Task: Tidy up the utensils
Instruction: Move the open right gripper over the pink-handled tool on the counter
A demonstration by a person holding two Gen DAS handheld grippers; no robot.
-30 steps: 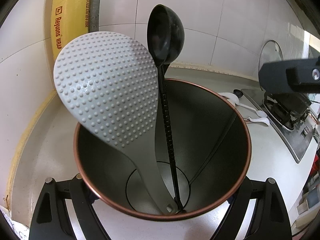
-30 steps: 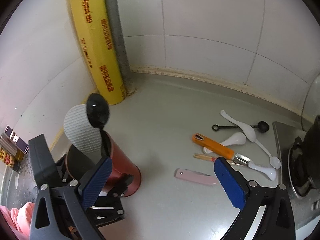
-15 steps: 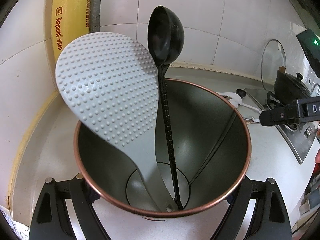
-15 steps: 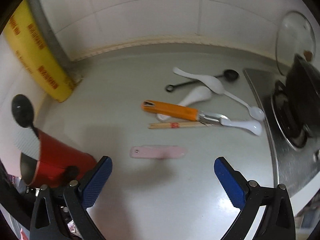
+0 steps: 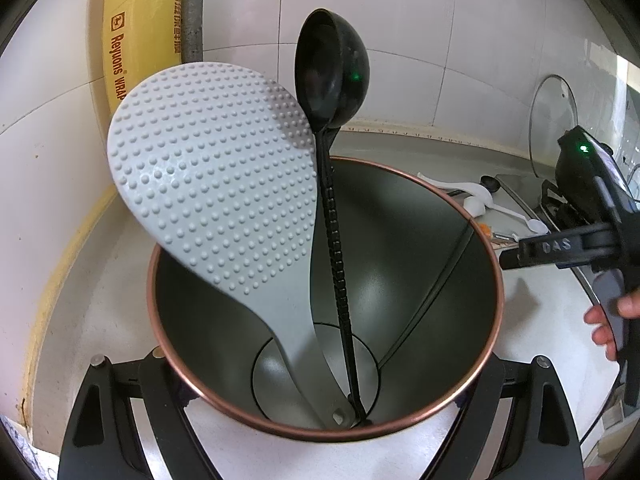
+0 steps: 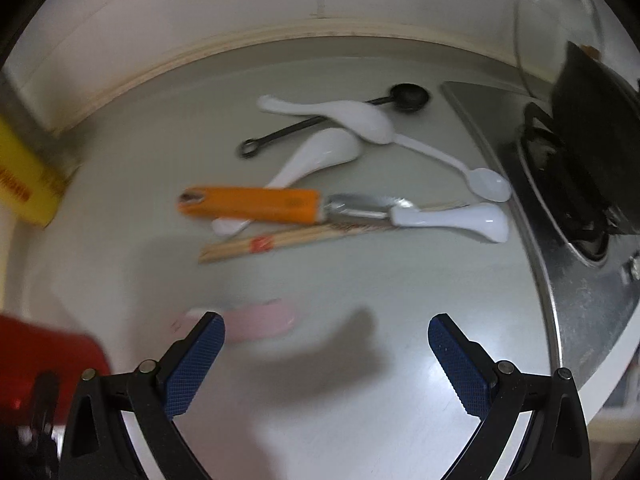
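Note:
My left gripper (image 5: 324, 364) is shut on a red, copper-rimmed utensil holder (image 5: 420, 240), one finger on each side. A grey dimpled rice paddle (image 5: 216, 176) and a black ladle (image 5: 332, 72) stand in it. My right gripper (image 6: 326, 322) is open and points steeply down at the counter, with nothing between its blue pads (image 6: 200, 356). A blurred pink utensil (image 6: 256, 320) lies just beyond its left pad. Farther off lie an orange-handled tool (image 6: 252, 204), chopsticks (image 6: 280, 240), white spoons (image 6: 320, 156) and a black measuring spoon (image 6: 408, 96). The holder (image 6: 48, 352) shows at lower left.
A gas stove (image 6: 580, 280) with a black pot (image 6: 600, 120) and a glass lid (image 6: 556, 12) fills the right side. A yellow wrap roll (image 5: 136, 28) leans in the tiled corner. A person's hand (image 5: 608, 320) grips the right gripper's handle (image 5: 580, 244).
The right gripper has tipped downward and sunk toward the counter, so the loose utensils look larger and the pink one sits by its left pad. The left gripper and holder have stayed put.

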